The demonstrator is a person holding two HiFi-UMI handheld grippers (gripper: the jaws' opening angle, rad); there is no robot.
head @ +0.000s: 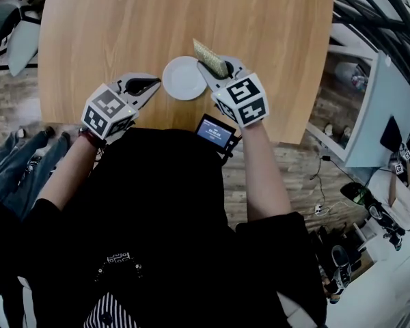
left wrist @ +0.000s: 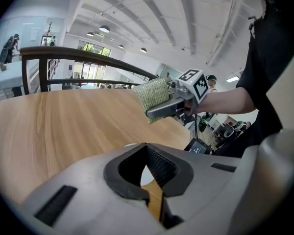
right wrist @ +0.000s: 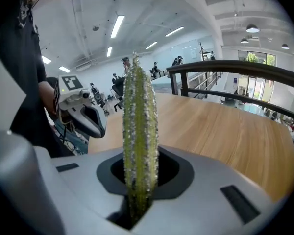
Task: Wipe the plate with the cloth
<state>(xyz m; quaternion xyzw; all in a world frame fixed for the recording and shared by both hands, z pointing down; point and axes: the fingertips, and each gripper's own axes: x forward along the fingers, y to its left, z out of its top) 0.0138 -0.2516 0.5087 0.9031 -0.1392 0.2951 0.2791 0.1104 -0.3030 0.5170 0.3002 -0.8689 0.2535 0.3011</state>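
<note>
Seen from above, a person in black reaches both forearms over the near edge of a wooden table, holding a gripper in each hand on either side of a white plate. The left gripper sits just beside the plate's left rim, jaws closed together on nothing. The right gripper, by the plate's right rim, is clamped on a green cloth. Only the head view shows the whole plate. The left gripper view catches a sliver of it between its pads, and the right gripper view shows the cloth edge-on and upright.
</note>
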